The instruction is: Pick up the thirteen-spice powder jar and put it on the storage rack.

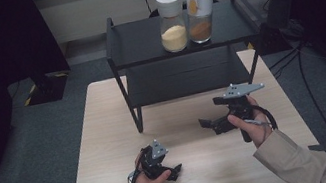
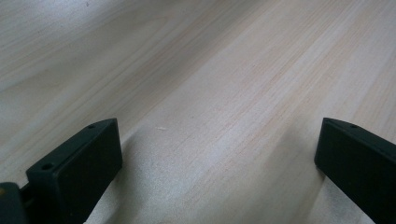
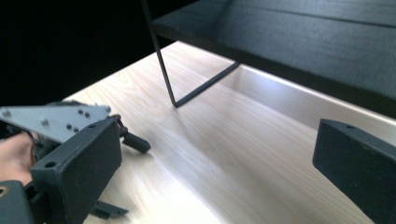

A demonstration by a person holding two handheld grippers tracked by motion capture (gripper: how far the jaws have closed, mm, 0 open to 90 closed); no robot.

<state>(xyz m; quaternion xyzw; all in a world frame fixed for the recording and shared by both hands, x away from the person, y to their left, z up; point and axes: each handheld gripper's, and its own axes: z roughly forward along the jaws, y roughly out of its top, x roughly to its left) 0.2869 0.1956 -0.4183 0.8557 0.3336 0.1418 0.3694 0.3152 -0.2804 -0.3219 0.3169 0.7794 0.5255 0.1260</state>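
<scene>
Both grippers sit low over the pale wooden table [image 1: 107,132], nothing between either pair of jaws. Left gripper [image 1: 163,165]: jaws spread wide, bare wood grain between them in the left gripper view. Right gripper [image 1: 212,124]: jaws likewise spread, pointing across the table toward the left gripper.

Containers: two jars on the top shelf of the black rack [image 1: 141,39], well beyond both sets of jaws. Left jar [image 1: 172,21], white cap, holds pale yellow granules, roughly the lower third. Right jar [image 1: 200,13], white cap, holds orange-brown powder to about the same level. The jars stand just beside each other.

Right gripper view adds the rack's thin leg [image 3: 161,56] ahead of the jaws and the lower shelf's underside above the right jaw. Jars seen from the high view.

Right hand [image 1: 253,124] grips from behind, sleeve entering bottom right.
</scene>
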